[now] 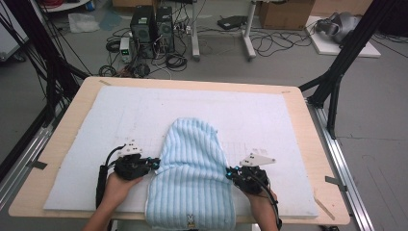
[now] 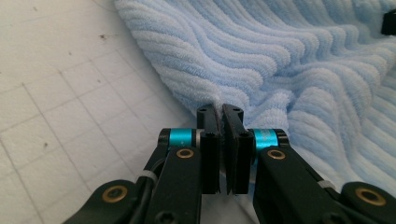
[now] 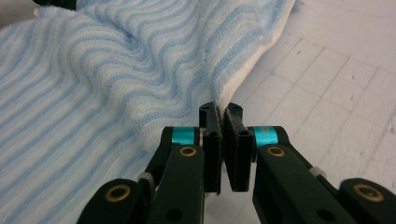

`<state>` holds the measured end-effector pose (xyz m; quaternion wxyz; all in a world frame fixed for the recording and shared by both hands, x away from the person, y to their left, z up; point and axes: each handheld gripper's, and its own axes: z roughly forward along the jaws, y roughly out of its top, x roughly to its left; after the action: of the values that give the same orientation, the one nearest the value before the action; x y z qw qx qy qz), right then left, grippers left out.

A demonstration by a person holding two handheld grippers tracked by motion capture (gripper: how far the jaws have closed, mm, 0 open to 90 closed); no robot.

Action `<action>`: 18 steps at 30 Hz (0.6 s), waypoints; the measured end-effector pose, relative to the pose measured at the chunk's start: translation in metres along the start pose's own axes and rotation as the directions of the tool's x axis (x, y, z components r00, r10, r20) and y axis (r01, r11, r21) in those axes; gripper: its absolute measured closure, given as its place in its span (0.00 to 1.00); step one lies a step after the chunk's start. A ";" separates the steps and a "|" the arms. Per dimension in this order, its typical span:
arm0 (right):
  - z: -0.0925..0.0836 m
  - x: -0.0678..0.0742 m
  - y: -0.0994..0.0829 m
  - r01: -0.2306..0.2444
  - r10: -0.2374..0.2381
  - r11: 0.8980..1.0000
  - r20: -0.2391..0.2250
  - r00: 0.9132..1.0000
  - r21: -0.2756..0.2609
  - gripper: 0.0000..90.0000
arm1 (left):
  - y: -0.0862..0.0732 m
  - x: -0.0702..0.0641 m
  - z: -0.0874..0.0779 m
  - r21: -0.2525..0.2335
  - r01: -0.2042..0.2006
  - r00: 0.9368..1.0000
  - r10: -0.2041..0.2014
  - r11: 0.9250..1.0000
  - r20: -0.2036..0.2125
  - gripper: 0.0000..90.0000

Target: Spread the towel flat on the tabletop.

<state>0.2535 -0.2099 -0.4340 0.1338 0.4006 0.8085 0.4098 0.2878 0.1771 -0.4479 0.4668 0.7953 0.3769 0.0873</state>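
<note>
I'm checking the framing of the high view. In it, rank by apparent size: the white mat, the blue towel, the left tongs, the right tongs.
1. White mat, largest.
2. Blue towel.
3. Left tongs and right tongs: they look alike, so no ranking between them.

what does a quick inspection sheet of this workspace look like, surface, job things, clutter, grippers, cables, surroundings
surface: white gridded mat on a wooden table
job's things: light blue ribbed towel, near end hanging over the table's edge
clutter: nothing seen on the mat
grippers: left gripper shut on the towel's left edge; right gripper shut on its right edge
cables: a black cable trails from the left gripper
surroundings: computer towers, floor wiring, cardboard box
</note>
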 end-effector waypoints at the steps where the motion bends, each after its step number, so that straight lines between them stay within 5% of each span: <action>1: -0.002 0.002 -0.002 -0.003 0.003 1.000 -0.002 1.000 0.008 0.96 | -0.001 -0.002 -0.001 0.003 -0.008 1.000 0.008 1.000 0.009 0.95; 5: -0.007 0.006 -0.011 -0.008 0.008 0.999 -0.009 1.000 0.041 0.96 | -0.005 -0.007 -0.004 0.003 -0.010 0.999 0.010 1.000 0.046 0.95; 9: -0.009 0.004 -0.010 -0.006 0.006 1.000 -0.003 1.000 0.016 0.83 | -0.003 -0.004 -0.004 -0.039 0.003 0.999 -0.001 0.999 0.043 0.85; 14: -0.008 -0.004 0.010 -0.019 0.019 0.998 0.005 1.000 -0.063 0.69 | 0.003 0.007 -0.006 -0.117 0.016 1.000 -0.015 0.993 0.006 0.65; 18: 0.000 -0.014 0.034 -0.022 0.024 0.994 0.019 1.000 -0.107 0.65 | 0.010 0.018 -0.006 -0.163 0.034 0.999 -0.033 0.986 0.007 0.61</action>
<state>0.2816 -0.2087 -0.4093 0.1585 0.4064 0.7793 0.4500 0.3029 0.1910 -0.4400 0.5327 0.7481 0.3806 0.1084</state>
